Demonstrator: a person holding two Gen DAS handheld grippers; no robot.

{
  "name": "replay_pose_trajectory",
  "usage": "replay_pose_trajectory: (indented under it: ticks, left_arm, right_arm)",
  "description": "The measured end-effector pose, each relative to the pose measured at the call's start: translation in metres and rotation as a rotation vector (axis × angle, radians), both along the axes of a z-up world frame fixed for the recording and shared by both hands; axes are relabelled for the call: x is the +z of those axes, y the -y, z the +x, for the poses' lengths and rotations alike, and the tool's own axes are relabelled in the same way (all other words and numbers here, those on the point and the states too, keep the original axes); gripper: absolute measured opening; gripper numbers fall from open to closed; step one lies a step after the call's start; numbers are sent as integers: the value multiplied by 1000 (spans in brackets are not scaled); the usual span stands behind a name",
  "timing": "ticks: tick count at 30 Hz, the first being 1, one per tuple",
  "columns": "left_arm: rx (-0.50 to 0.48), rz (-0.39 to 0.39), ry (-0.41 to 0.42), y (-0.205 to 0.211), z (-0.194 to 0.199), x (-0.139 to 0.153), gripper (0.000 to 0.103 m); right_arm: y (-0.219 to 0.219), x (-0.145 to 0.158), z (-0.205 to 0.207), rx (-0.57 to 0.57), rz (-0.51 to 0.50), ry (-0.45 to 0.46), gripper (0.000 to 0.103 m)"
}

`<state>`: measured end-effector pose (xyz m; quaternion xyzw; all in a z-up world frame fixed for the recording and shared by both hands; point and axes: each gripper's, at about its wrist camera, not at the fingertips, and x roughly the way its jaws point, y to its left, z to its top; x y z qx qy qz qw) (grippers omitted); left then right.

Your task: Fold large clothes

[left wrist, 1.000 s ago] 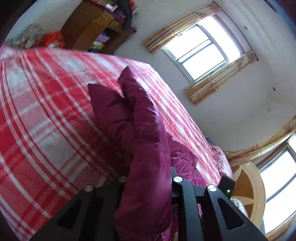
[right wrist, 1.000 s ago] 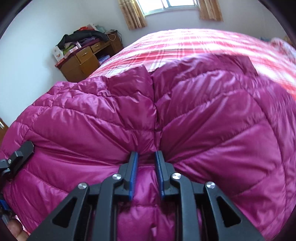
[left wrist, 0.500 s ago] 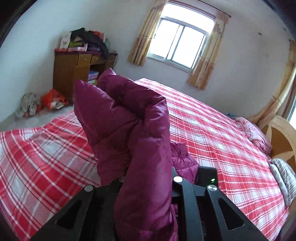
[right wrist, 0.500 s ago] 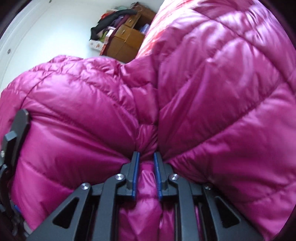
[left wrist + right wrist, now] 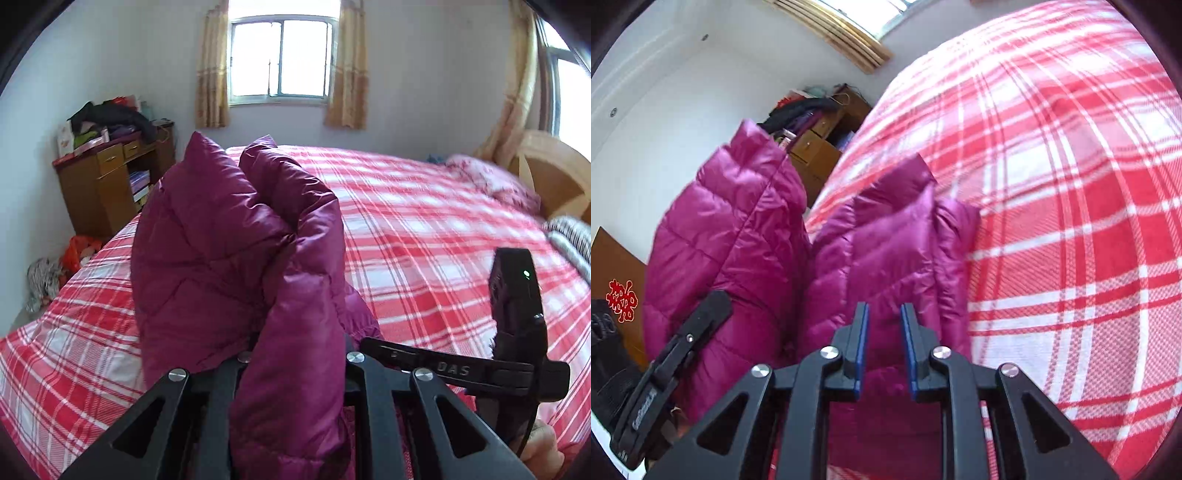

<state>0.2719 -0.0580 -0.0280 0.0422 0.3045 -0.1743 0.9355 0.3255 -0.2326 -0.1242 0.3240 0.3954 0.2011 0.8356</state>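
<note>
1. Now the left tongs [image 5: 295, 354] are clamped on a fold of the magenta puffer jacket [image 5: 229, 240].
2. Right tongs [image 5: 884, 343] pinch the same jacket.
3. Jacket hangs bunched above the red plaid bed [image 5: 424, 229], lifted off it.

One magenta puffer jacket [image 5: 236, 236], one plaid bed [image 5: 443, 229], two windows [image 5: 282, 59], one wooden desk [image 5: 107, 181]
</note>
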Motion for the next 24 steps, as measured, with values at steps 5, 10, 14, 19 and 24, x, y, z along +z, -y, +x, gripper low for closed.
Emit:
replay_pose_trajectory:
  ticks: [5,10,14,19,24]
  left_arm:
    - [-49,117,-18,32,-1,-30,15]
    - [-87,145,-52,47,0,-50,15]
    - [-111,173,-56,52,-1,-64,15]
    - [-122,220,-15,60,-7,-73,16]
    - [-133,205,-6,53,-11,-73,15]
  right_arm:
    - [-6,-22,6,3,53,-44,15]
    - [6,-30,7,8,112,-52,8]
    - [27,-19,1,16,86,-32,12]
    - [57,25,-3,-55,41,69,70]
    - [34,58,21,36,-58,114,77]
